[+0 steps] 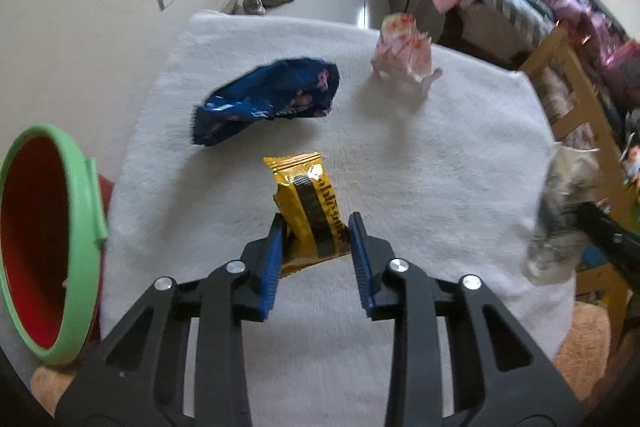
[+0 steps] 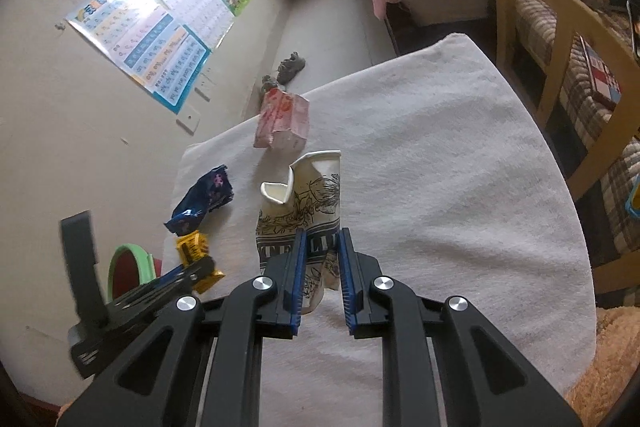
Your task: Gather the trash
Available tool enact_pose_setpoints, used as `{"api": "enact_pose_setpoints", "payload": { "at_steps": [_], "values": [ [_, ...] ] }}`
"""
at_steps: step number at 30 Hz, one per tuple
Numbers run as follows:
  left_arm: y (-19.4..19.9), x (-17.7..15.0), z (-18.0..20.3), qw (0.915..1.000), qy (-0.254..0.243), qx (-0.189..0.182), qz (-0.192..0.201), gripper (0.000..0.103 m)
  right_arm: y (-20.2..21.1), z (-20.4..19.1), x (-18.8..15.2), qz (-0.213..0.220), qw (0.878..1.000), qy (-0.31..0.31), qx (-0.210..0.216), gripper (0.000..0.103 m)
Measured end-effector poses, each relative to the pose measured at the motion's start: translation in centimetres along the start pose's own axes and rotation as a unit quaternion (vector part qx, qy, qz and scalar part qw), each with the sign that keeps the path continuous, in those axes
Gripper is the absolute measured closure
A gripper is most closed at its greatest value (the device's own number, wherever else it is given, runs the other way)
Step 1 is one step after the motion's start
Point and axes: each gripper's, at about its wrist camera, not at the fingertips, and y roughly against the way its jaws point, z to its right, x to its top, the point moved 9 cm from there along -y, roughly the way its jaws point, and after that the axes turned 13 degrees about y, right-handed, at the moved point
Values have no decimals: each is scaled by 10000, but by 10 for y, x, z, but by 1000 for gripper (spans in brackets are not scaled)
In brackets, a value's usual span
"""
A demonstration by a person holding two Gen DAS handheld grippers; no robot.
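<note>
Left gripper (image 1: 316,227): jaws part-open, straddling the near end of the yellow snack wrapper (image 1: 306,199). The left blue pad (image 1: 274,263) appears to touch the wrapper's edge; the right pad looks just clear of it. No firm clamp evident. The wrapper lies on the white cloth (image 1: 440,167), toward its near-left part.

Right gripper (image 2: 322,255): jaws narrow, closed on the lower body of the crushed paper cup (image 2: 304,203). The cup stands roughly upright between the pads, its torn rim pointing away from the camera. Whether its base rests on the cloth or hangs above it cannot be told.

The bin (image 1: 44,239), red inside with a green rim, sits just off the left edge of the cloth, mouth tilted toward the left gripper.

Farther out: a dark blue wrapper (image 1: 268,99) left of centre, then a pink-and-white carton (image 1: 402,51) near the far edge. Both untouched.

Risks, as judged:
- The yellow wrapper is thin, glossy foil. Closing on one end only may let it slide out or fold away from the pads.
- The pads may snag the plush cloth if the left jaws close low, dragging the cloth and shifting the other items.
- The cup is already crumpled and soft; it may rotate or slip in the grip during transfer.
- Both grippers work close together near the left edge; reaching for the bin at the same time could cause a collision.
- The bin mouth is tilted, so a light wrapper released high may miss.
</note>
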Motion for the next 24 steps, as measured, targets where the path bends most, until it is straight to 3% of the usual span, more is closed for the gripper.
{"api": "enact_pose_setpoints", "payload": {
  "at_steps": [9, 24],
  "values": [
    [58, -7, -6, 9984, 125, -228, 497, 72, 11, -38, 0, 77, 9986, 517, 30, 87],
    [97, -6, -47, 9947, 388, -150, 937, 72, 15, -94, -5, 47, 9931, 1165, 141, 87]
  ]
}}
